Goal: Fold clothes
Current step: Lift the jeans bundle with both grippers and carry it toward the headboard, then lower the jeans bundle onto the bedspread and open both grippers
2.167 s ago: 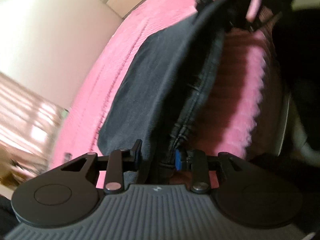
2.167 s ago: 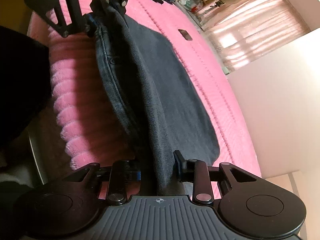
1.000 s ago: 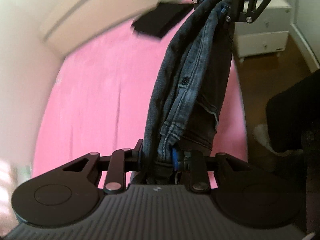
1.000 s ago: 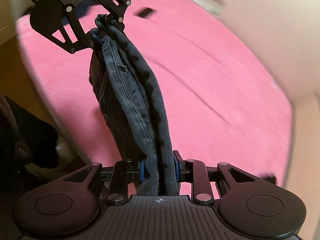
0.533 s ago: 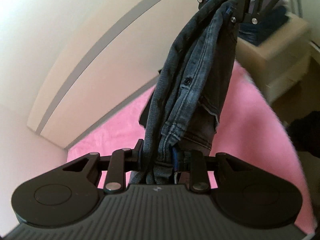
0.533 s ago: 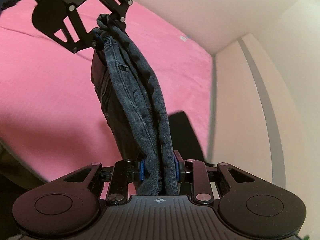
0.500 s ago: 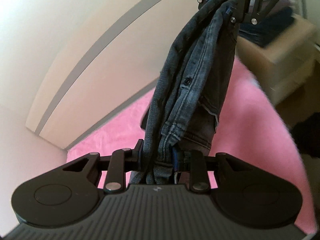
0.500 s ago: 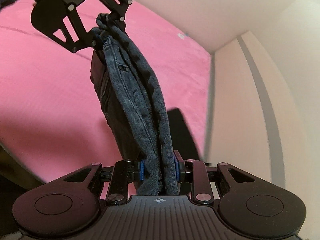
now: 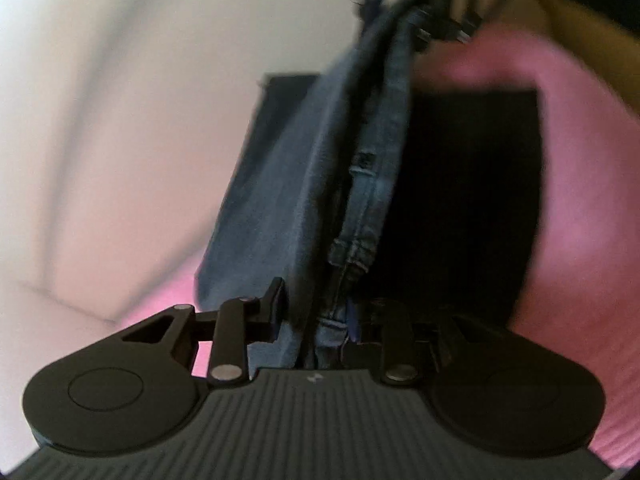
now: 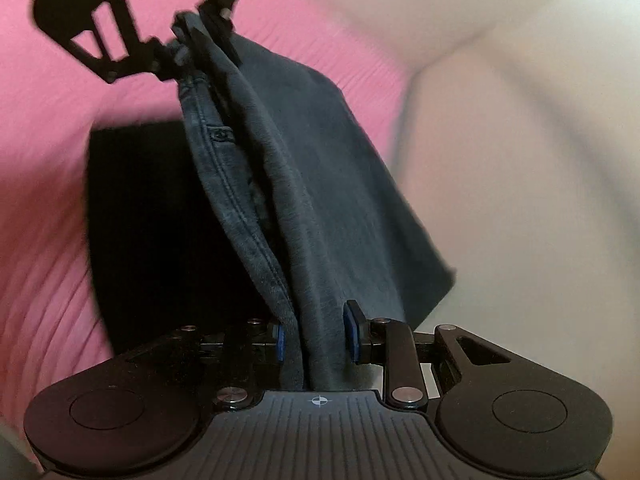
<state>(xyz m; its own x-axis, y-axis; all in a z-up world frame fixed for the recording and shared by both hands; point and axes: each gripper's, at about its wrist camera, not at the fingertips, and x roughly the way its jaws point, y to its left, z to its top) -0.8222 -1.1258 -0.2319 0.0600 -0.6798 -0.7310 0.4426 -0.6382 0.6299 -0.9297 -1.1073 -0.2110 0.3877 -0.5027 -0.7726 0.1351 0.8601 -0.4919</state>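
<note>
Since half a second ago we have swung both tools down toward the pink bed, and a black folded garment now lies right below the jeans where only wall and blanket showed before.

From the left wrist view, our left hand-held gripper [image 9: 318, 312] is pinching one end of the jeans [image 9: 320, 168], the denim bunched between its two fingers. The jeans run straight ahead from it, pulled into a long band, to the right hand-held gripper [image 9: 416, 12] at the far end, which is blurred. Beneath and to the right of the band lies the black garment [image 9: 472, 200] on the pink bed [image 9: 580, 160]. A pale wall [image 9: 120, 120] fills the left side.

From the right wrist view, our right hand-held gripper [image 10: 316, 338] is clamped on the other end of the jeans [image 10: 304, 184], blue pads pressed against the cloth. Ahead, the left hand-held gripper [image 10: 192, 44] grips the far end. The black garment [image 10: 160, 220] sits to the left under the denim, on the pink bed [image 10: 48, 120]; the wall [image 10: 520, 120] is to the right.
</note>
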